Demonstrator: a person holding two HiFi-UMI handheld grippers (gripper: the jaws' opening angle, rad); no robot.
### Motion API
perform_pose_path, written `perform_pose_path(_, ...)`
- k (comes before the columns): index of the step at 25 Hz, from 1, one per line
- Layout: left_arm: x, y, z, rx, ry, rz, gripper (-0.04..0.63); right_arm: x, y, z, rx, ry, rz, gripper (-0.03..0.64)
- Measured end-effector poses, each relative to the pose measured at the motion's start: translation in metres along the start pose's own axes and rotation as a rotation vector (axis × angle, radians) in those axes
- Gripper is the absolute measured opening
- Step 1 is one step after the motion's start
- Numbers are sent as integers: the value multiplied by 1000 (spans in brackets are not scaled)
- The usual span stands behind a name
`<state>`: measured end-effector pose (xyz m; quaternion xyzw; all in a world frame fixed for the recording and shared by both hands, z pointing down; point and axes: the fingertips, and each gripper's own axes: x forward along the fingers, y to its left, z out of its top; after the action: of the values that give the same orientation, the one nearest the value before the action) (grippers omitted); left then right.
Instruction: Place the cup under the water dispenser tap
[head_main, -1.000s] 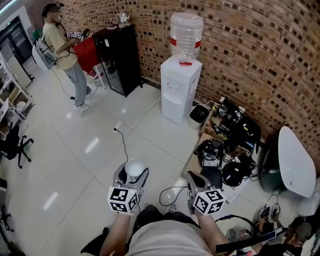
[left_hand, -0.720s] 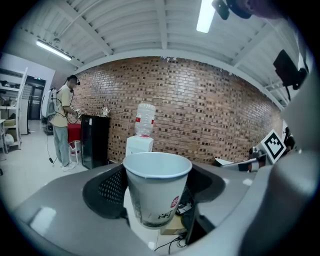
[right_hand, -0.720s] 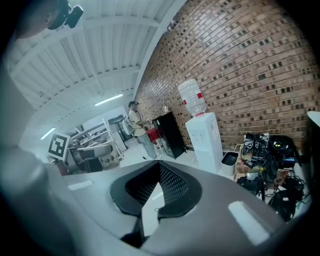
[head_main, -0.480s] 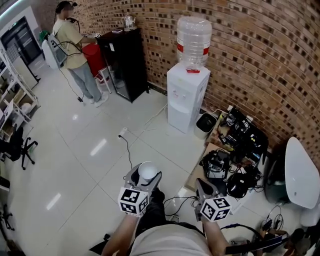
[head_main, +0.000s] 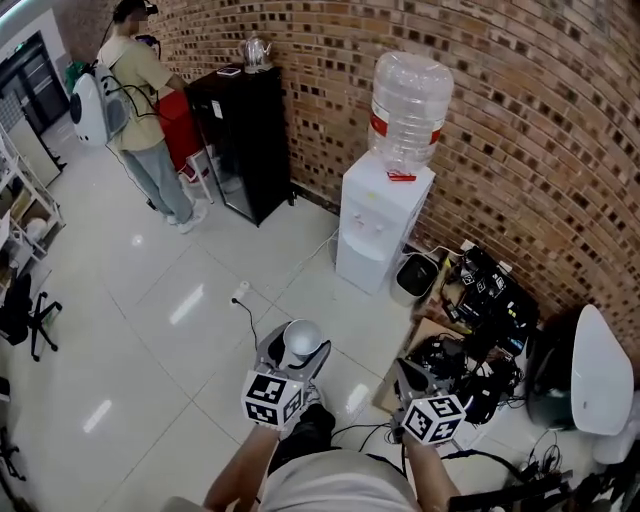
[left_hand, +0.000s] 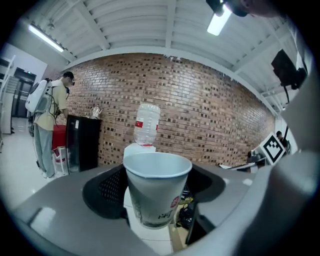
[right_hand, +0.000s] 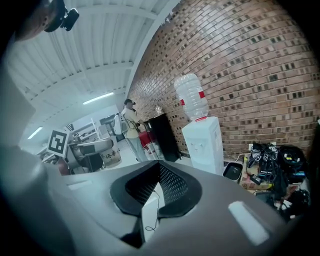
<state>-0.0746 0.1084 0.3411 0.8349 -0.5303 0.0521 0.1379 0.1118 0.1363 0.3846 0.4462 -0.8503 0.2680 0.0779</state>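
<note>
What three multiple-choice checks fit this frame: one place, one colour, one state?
1. Where is the paper cup? A) in the left claw B) under the water dispenser tap C) on top of its bottle
2. What colour is the band on the bottle? A) blue B) red C) green
3. How is the right claw? A) shut on the paper cup B) shut on the bottle C) open, empty
1 A: the left claw clamps it upright, short of the water dispenser. 2 B: a red band rings the bottle. 3 C: only floor shows between its jaws.
</note>
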Motion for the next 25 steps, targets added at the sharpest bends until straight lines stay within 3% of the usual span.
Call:
perform_pose_path(10, 57, 110, 46, -48, -43, -41, 356, 109, 22, 44, -13, 38, -26, 0)
perform_pose_path(18, 104, 114, 40, -35, -90, -157, 357, 156, 11, 64, -32, 38, -52, 0)
perform_pose_path(25, 175, 109, 34, 57, -74, -223, 360, 204, -18, 96, -73, 21, -55, 0)
